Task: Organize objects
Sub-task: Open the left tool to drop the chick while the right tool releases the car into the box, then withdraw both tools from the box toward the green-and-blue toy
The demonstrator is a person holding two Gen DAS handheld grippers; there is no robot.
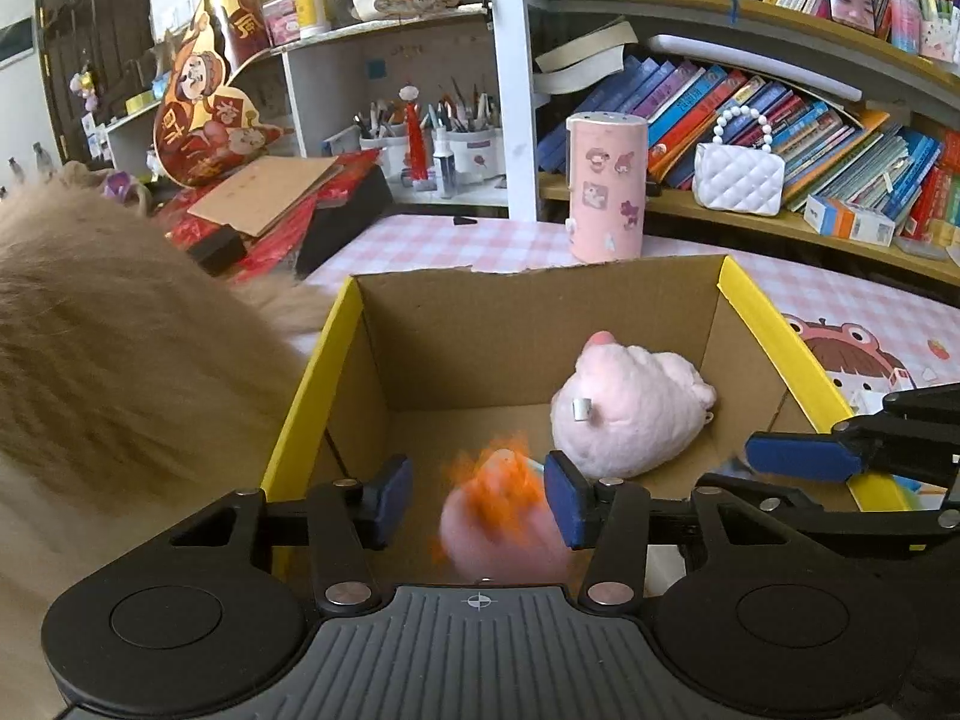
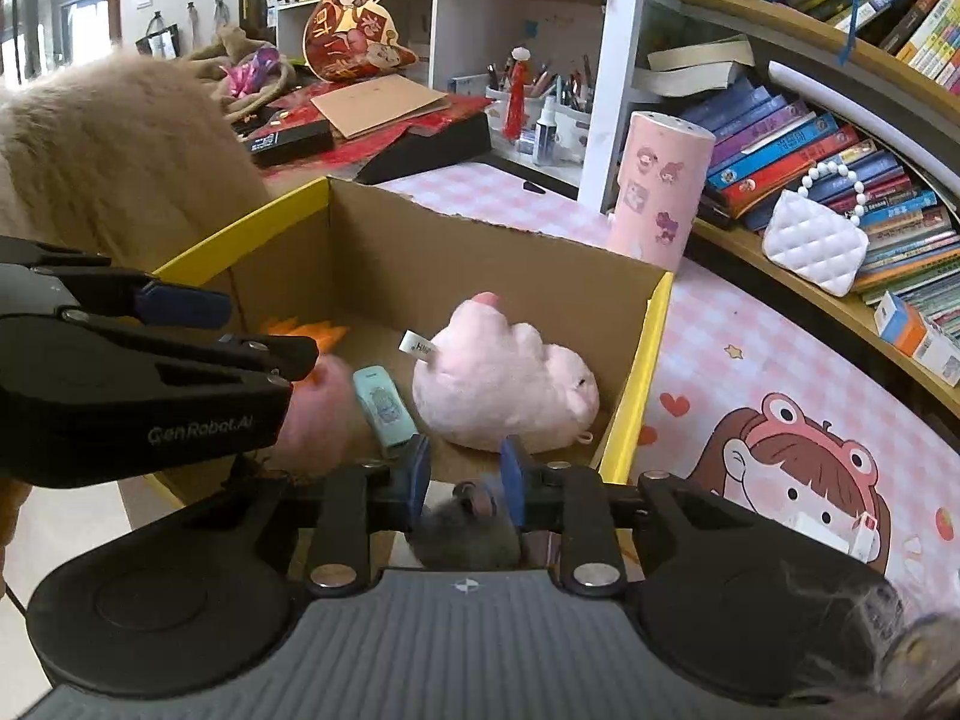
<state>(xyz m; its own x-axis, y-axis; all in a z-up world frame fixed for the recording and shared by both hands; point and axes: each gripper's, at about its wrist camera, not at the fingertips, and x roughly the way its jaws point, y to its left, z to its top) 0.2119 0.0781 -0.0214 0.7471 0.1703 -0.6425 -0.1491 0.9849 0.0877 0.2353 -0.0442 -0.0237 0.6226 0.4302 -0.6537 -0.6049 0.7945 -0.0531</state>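
In the left wrist view, the left gripper (image 1: 477, 495) hung over the near edge of a cardboard box (image 1: 540, 324) with yellow rims. A blurred pink toy with orange fuzz (image 1: 501, 516) lay between its blue pads, touching the right one; whether both pressed on it could not be told. Deeper in the box lay a soft pink plush (image 1: 630, 414), rounded and fluffy, with a small white tag.

In the right wrist view, the right gripper (image 2: 465, 480) stood narrowly parted, its pads closed on a grey furry toy (image 2: 465, 525) at the box's near rim. The pink plush sat just beyond the fingertips, a mint-green flat item (image 2: 384, 411) beside it.
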